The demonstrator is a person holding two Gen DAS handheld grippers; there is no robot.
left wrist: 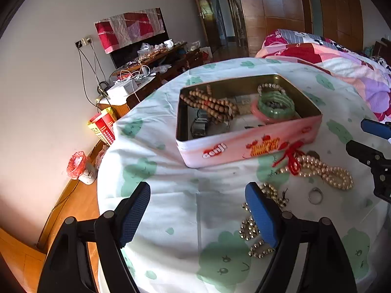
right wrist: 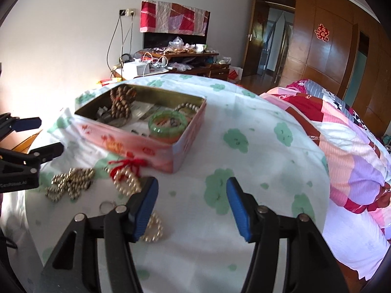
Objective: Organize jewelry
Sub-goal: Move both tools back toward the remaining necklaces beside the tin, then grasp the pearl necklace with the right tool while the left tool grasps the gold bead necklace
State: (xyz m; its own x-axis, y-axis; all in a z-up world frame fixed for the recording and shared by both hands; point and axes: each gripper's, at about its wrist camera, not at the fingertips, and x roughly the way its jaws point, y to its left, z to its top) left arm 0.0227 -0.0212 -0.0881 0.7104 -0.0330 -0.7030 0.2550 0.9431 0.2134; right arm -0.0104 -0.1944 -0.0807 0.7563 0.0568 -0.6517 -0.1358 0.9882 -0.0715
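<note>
A pink tin box (left wrist: 246, 144) (right wrist: 136, 144) stands open on the round table. It holds brown wooden beads (left wrist: 212, 103) (right wrist: 119, 105), a green bangle (left wrist: 276, 106) (right wrist: 168, 123) and a small pearl bracelet. In front of the box lie a pearl necklace with a red cord (left wrist: 322, 169) (right wrist: 127, 177), a gold bead string (left wrist: 256, 222) (right wrist: 69, 183) and a silver ring (left wrist: 315, 195) (right wrist: 106, 206). My left gripper (left wrist: 198, 214) is open and empty, its right finger above the gold beads. My right gripper (right wrist: 191, 210) is open and empty, its left finger above the pearls.
The table has a white cloth with green clouds (left wrist: 171, 195) (right wrist: 244, 171). A bed with a patchwork quilt (left wrist: 330, 58) (right wrist: 342, 134) lies to the right. A cluttered TV stand (left wrist: 151, 66) (right wrist: 176, 58) is at the wall behind. A bin (left wrist: 78, 166) stands on the floor at left.
</note>
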